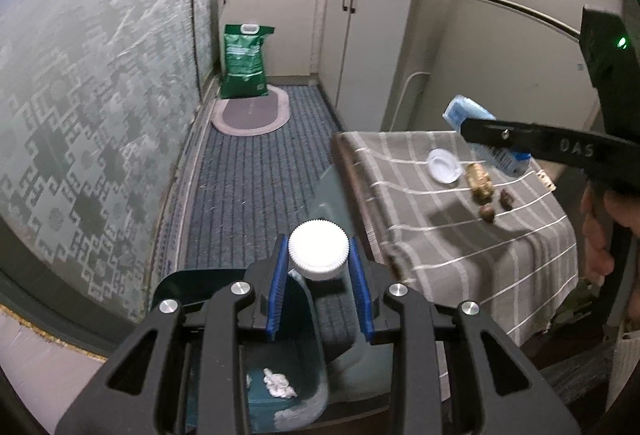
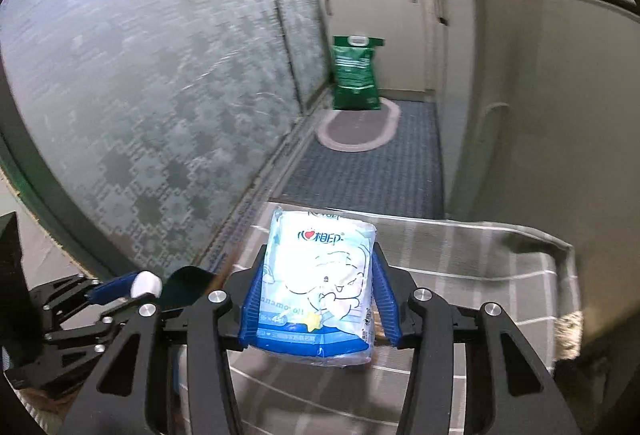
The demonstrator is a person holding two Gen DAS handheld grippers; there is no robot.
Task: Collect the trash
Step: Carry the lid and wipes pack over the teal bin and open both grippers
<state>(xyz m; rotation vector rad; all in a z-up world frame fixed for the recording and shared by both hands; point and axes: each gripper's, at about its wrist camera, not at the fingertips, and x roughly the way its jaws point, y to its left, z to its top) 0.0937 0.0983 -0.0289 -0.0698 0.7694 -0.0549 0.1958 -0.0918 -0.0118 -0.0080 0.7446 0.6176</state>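
Observation:
My left gripper (image 1: 319,267) is shut on a clear plastic bottle with a white cap (image 1: 318,250), held over a teal trash bin (image 1: 280,367) on the floor. White crumpled paper (image 1: 279,388) lies in the bin. My right gripper (image 2: 320,295) is shut on a blue-and-white tissue pack (image 2: 320,287), held above the striped tablecloth (image 2: 480,295). In the left wrist view the pack (image 1: 464,111) hangs over the table beside a white lid (image 1: 443,165), a gold wrapper (image 1: 480,182) and two brown bits (image 1: 487,212).
The cloth-covered table (image 1: 500,267) stands right of the bin. A patterned glass door (image 1: 80,95) runs along the left. A green sack (image 1: 244,61) and an oval mat (image 1: 251,112) lie at the far end by white cabinets (image 1: 368,47).

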